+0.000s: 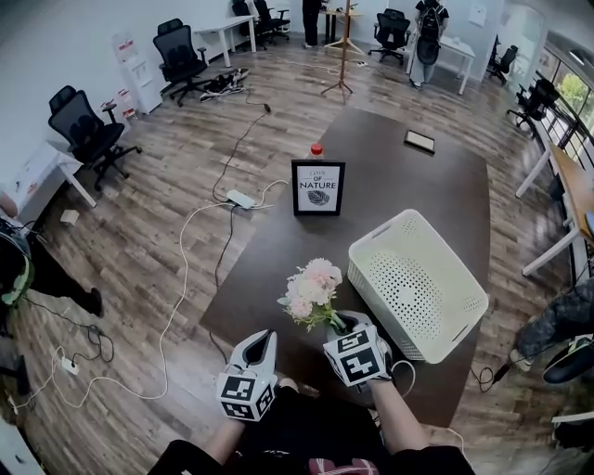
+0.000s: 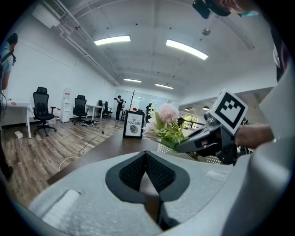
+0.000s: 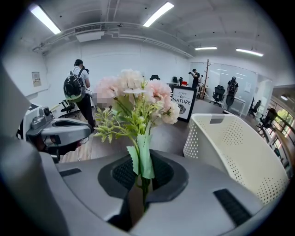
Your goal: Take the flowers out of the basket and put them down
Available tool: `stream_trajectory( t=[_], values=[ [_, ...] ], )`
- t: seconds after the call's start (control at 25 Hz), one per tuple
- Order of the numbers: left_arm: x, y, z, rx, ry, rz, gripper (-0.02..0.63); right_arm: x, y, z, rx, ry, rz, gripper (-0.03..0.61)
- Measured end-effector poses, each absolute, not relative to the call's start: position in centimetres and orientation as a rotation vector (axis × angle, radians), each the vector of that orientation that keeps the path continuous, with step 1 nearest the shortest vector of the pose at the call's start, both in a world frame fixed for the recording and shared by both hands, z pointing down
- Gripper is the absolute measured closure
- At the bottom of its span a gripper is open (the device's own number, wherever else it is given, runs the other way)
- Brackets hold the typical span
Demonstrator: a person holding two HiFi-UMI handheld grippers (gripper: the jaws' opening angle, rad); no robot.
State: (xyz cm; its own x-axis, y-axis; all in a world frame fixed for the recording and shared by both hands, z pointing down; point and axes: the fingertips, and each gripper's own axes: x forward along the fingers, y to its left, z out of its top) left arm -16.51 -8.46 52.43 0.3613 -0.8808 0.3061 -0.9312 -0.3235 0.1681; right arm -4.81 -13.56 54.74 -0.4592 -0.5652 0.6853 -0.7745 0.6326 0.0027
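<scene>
Two grippers beside the white basket [image 1: 418, 283] — our right gripper [image 1: 345, 325] pinches the pink flowers [image 1: 311, 283] by their stems, our left gripper [image 1: 260, 340] is pressed together, empty.

One flower bunch [image 1: 311, 288], one white basket [image 1: 418, 289], one framed sign [image 1: 318, 188]

Open-plan office, judging by black swivel chairs [image 1: 88, 130], white desks [image 1: 223, 26], a long dark table [image 1: 399, 186], cables [image 1: 182, 269] trailing over the wood floor [image 1: 139, 232] and strip lights [image 2: 186, 48] overhead.
</scene>
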Motion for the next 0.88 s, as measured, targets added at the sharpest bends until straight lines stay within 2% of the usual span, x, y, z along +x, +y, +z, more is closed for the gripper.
stream_trajectory(
  t=[0.88],
  values=[
    [-17.9,-9.2,53.2,2.263,-1.629,0.230,0.604,-5.2,-13.6,59.9,0.997,-2.110,0.457,0.531]
  ],
)
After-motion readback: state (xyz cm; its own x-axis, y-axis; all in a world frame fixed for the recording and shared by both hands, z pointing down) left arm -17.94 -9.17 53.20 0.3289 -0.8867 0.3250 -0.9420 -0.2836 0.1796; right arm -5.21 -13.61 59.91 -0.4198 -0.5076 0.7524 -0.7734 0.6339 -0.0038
